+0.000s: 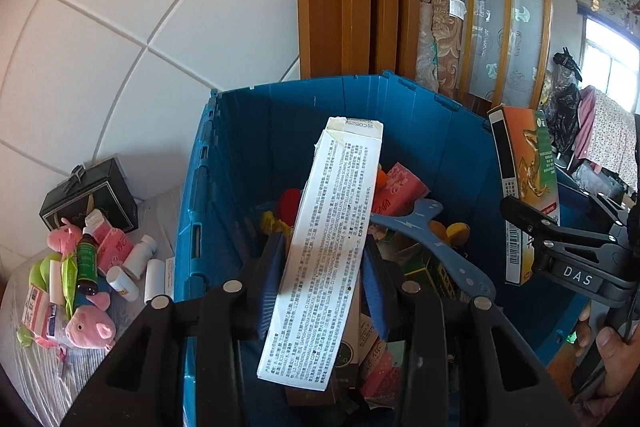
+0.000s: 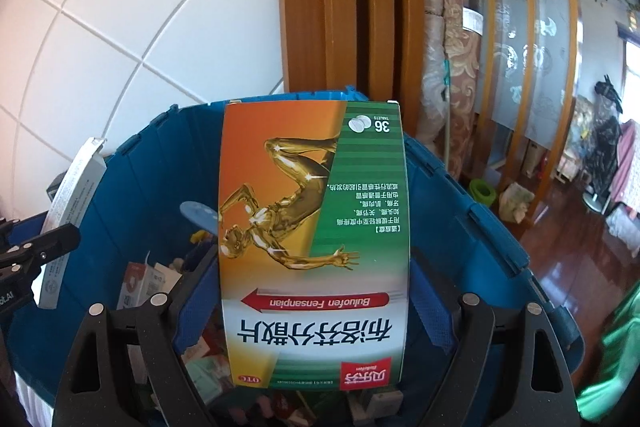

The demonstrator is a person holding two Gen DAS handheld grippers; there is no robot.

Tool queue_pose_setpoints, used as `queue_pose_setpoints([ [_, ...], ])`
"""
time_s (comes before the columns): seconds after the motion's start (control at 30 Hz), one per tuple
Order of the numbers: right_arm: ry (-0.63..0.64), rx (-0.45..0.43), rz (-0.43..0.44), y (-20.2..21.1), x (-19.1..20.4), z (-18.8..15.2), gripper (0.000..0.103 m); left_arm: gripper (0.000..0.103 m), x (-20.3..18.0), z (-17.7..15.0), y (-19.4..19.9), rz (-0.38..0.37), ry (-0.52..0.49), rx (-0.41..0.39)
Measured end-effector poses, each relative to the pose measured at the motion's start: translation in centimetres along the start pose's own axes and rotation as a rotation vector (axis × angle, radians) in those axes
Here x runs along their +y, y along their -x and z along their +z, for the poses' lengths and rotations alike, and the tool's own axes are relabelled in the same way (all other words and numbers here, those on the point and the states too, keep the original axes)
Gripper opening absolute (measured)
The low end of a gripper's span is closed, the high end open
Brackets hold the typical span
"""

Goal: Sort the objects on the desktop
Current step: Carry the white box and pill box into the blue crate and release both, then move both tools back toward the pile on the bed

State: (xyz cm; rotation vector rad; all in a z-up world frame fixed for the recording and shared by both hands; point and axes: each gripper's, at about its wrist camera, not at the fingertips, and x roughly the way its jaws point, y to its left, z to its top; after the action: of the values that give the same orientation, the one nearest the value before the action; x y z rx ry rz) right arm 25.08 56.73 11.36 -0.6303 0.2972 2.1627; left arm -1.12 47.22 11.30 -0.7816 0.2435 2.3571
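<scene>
— Left claw (image 1: 324, 267)?
— Clamped on a long white box (image 1: 328, 247), tilted, above the open blue crate (image 1: 248, 131).
— Right claw (image 2: 316, 291)?
— Clamped across the wide sides of an orange and green pill box (image 2: 316, 227), also above the crate, just right of the white box.
— Inside the crate?
— Pink packets (image 1: 400, 187), a blue slingshot (image 1: 432, 239), other small boxes.
— Left of it?
— Still on the table (image 1: 40, 359): pink plush pigs (image 1: 90, 327), white bottles (image 1: 140, 255), a green bottle (image 1: 86, 263), a black box (image 1: 90, 197).
</scene>
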Motion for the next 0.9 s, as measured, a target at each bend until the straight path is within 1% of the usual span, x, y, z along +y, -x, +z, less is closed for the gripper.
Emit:
queue_pose_setpoints([
  [0.07, 0.009, -0.001, -0.004, 0.0, 0.1, 0.0, 0.087, 0.038, 0.2, -0.1, 0.1, 0.0, 0.018, -0.006],
  [0.17, 0.006, 0.008, 0.002, -0.1, 0.1, -0.1, 0.087, 0.038, 0.3, -0.2, -0.3, -0.016, 0.028, 0.021],
  [0.27, 0.013, 0.012, 0.002, -0.1, 0.3, -0.1, 0.088, 0.038, 0.4, -0.3, -0.5, -0.016, 0.036, 0.028],
  [0.37, 0.03, 0.023, -0.007, -0.3, 0.7, -0.1, 0.092, 0.038, 0.3, -0.4, -0.8, -0.027, 0.031, 0.046],
  [0.47, 0.046, 0.01, -0.022, -0.2, 1.0, -0.1, 0.094, 0.038, 0.2, -0.4, -0.7, -0.029, 0.028, 0.042],
  [0.63, 0.034, 0.006, -0.009, -0.2, 0.8, -0.2, 0.094, 0.038, 0.3, -0.4, -0.8, -0.032, 0.033, 0.04],
  [0.8, 0.046, -0.008, -0.014, 0.0, 1.1, -0.2, 0.094, 0.038, 0.6, -0.3, -1.0, -0.041, 0.051, 0.053],
  [0.9, 0.032, -0.024, -0.019, 0.1, 1.0, -0.2, 0.094, 0.038, 0.7, -0.4, -0.9, -0.042, 0.065, 0.05],
])
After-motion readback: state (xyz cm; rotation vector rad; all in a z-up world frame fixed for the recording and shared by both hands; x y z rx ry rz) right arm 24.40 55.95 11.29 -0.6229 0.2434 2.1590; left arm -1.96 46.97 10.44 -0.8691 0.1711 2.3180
